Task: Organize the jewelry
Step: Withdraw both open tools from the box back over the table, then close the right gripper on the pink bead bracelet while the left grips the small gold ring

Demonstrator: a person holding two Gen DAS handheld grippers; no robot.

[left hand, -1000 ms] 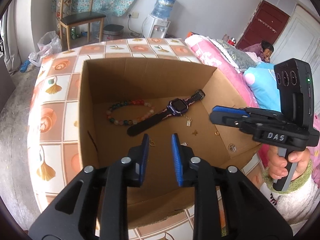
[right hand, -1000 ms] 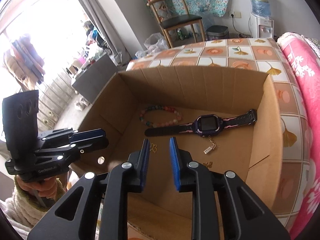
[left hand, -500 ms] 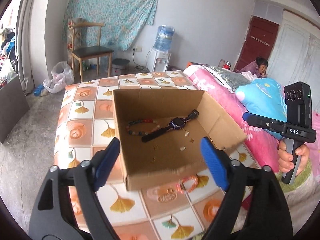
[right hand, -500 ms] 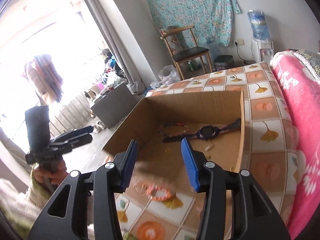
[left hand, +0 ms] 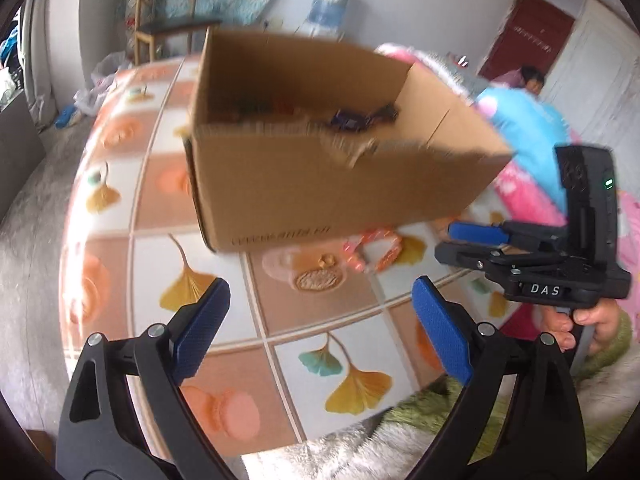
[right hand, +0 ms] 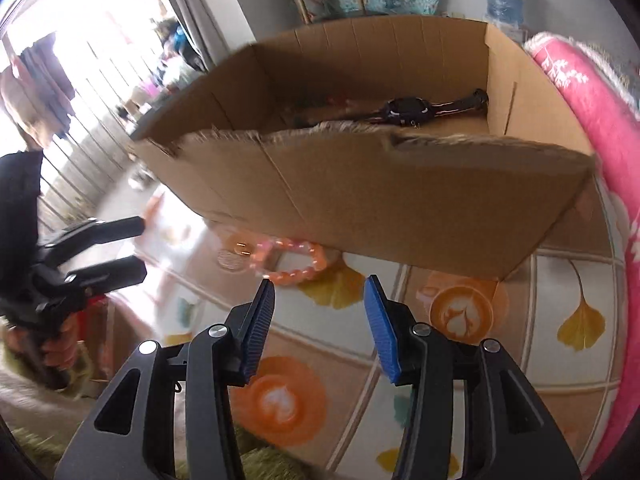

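Left gripper (left hand: 320,328): jaws spread wide, just been opening, nothing between the pads; it hangs over the patterned bench (left hand: 288,352) in front of the cardboard box (left hand: 320,184).

Right gripper (right hand: 318,320): jaws partly apart and released, holding nothing. Only the bench cover shows in the gap. In the left wrist view I see this gripper from the side, with a hand (left hand: 580,320) on its grip below the camera block.

Just beyond the right gripper's fingertips lies an orange-pink bead bracelet (right hand: 292,260), flat on the bench and close against the box's near wall. It is outside the box. In the left view the same bracelet (left hand: 372,248) sits at the foot of that wall, between the two grippers' lines of approach, motion-blurred.

Inside the box, over the torn near rim, I see a dark wristwatch (right hand: 412,110) lying flat on the floor of the box, strap stretched toward the right wall. A second string of beads behind it is mostly hidden by the rim; I cannot tell its details.

Right of the bench: pink bedding (right hand: 592,120).
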